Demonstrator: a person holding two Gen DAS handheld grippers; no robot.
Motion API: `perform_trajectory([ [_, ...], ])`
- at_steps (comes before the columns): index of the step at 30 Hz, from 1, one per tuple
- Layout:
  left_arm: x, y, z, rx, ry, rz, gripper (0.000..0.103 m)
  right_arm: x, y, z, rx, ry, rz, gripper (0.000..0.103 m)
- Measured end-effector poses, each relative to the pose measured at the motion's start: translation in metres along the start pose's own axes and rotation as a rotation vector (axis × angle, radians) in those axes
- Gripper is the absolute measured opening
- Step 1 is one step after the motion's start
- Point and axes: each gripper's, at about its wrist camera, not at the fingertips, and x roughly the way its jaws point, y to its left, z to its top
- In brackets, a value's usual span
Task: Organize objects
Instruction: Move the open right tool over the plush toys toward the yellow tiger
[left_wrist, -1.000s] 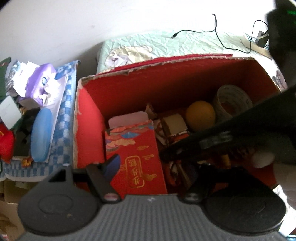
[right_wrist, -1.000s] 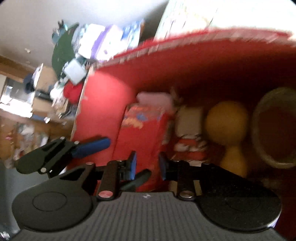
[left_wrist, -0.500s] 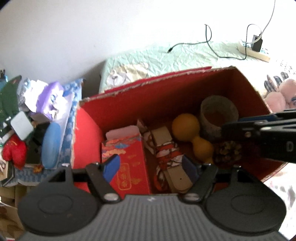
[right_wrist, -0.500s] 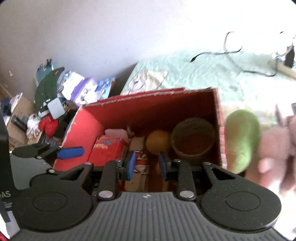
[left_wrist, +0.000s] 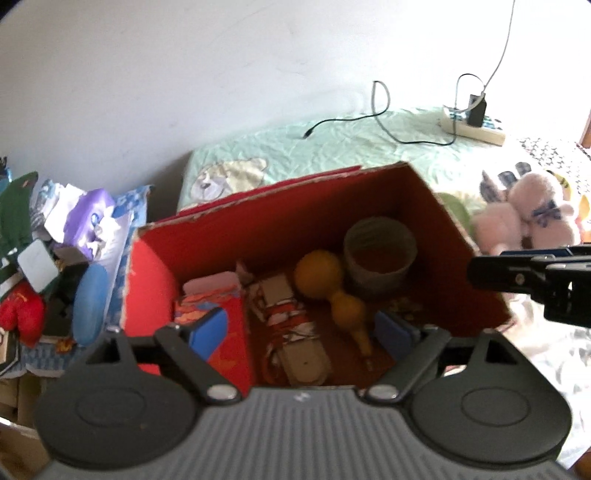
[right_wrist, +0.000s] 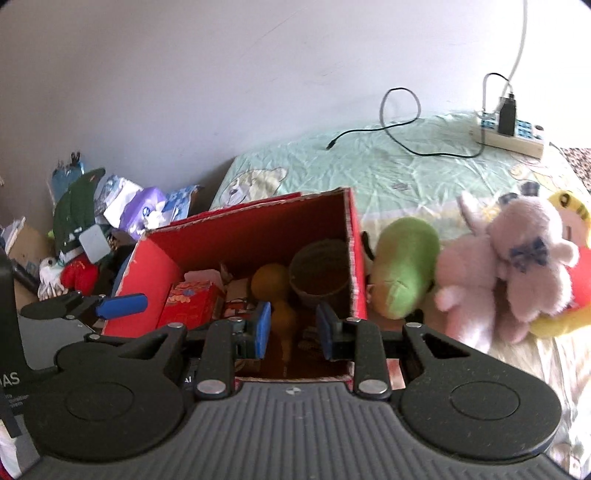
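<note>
The left gripper (left_wrist: 301, 330) is hanging above the red box's (left_wrist: 155, 280) near edge, tilted down into it; its jaws have just been opening and are standing wide, nothing between them. A second ago the right gripper (right_wrist: 291, 330) was reaching deep into the box; now it is sitting back over the near right corner, jaws partly parted and gripping nothing. Inside are lying a red packet (left_wrist: 232, 325), a yellow gourd (left_wrist: 321, 273) and a round cup (left_wrist: 380, 251). Beyond the right wall, a green plush (right_wrist: 404, 266) and a pink plush (right_wrist: 509, 258) are resting on the bed (right_wrist: 369, 166).
</note>
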Motion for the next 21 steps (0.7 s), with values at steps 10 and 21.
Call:
perform_trajectory([
  [10, -0.006, -0.039, 0.009, 0.012, -0.003, 0.002, 0.089, -0.019, -0.04, -0.002, 0.03, -0.007, 0.0, 0.03],
  [21, -0.014, -0.113, 0.027, -0.019, -0.002, 0.023, 0.092, -0.041, -0.113, 0.009, 0.023, 0.033, 0.028, 0.032],
])
